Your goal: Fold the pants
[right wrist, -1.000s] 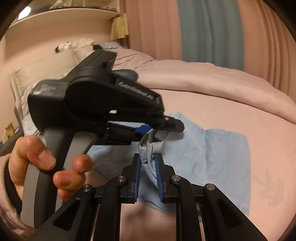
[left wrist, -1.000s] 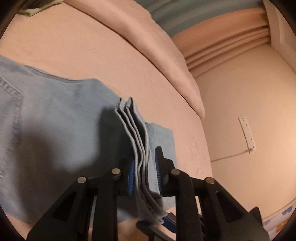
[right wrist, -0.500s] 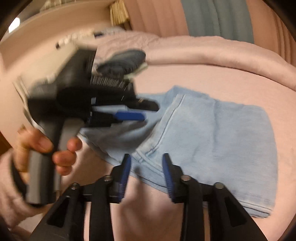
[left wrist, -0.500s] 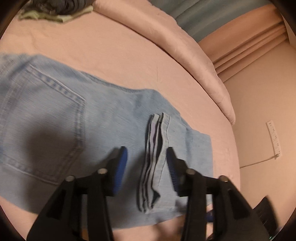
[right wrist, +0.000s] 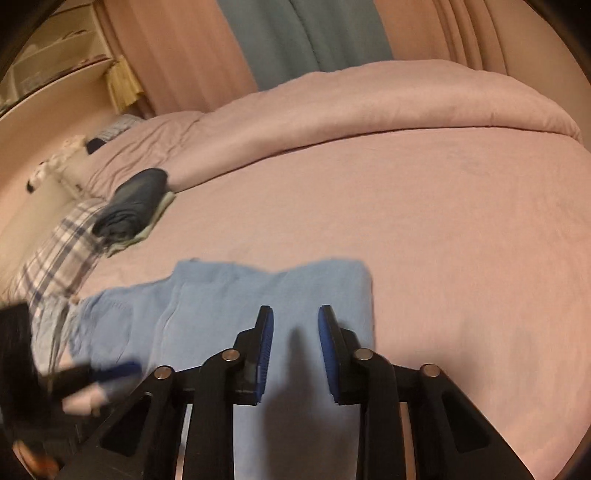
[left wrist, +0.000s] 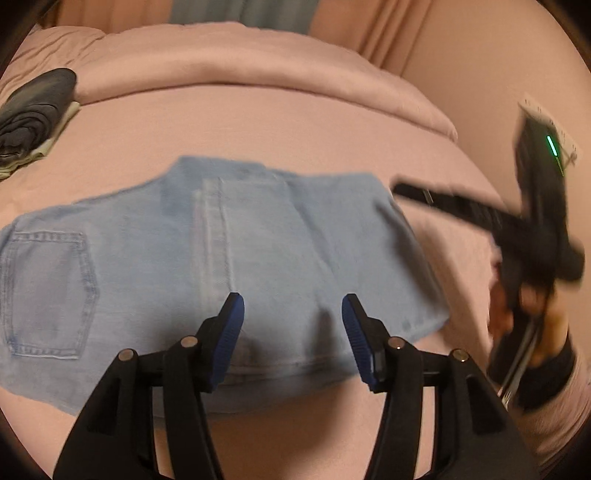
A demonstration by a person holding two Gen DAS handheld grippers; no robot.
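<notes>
Light blue jeans (left wrist: pixel 258 258) lie folded flat on the pink bed sheet (left wrist: pixel 258 129), back pocket (left wrist: pixel 48 291) at the left. My left gripper (left wrist: pixel 291 317) hovers over their near edge, jaws opening, nothing between them. In the right wrist view the jeans (right wrist: pixel 258 295) lie just ahead. My right gripper (right wrist: pixel 295 332) is above their right part, jaws closing with a gap and nothing between the pads. The right tool's fingers (left wrist: pixel 443 203) show blurred off the jeans' right edge, held by a hand (left wrist: pixel 528 306). The left tool's blue pad (right wrist: pixel 118 369) blurs at lower left.
A dark folded garment (right wrist: pixel 136 203) rests on a pale green one at the bed's far left. Plaid cloth (right wrist: pixel 62 251) lies beside it. A rolled pink duvet (right wrist: pixel 369 110) runs along the back, with curtains (right wrist: pixel 306 33) behind. A power strip (left wrist: pixel 546 122) hangs on the right wall.
Both grippers let go of the hem bundle and drew back from it. The legs now lie flat over the jeans. The left jaws widened; the right jaws opened, then narrowed.
</notes>
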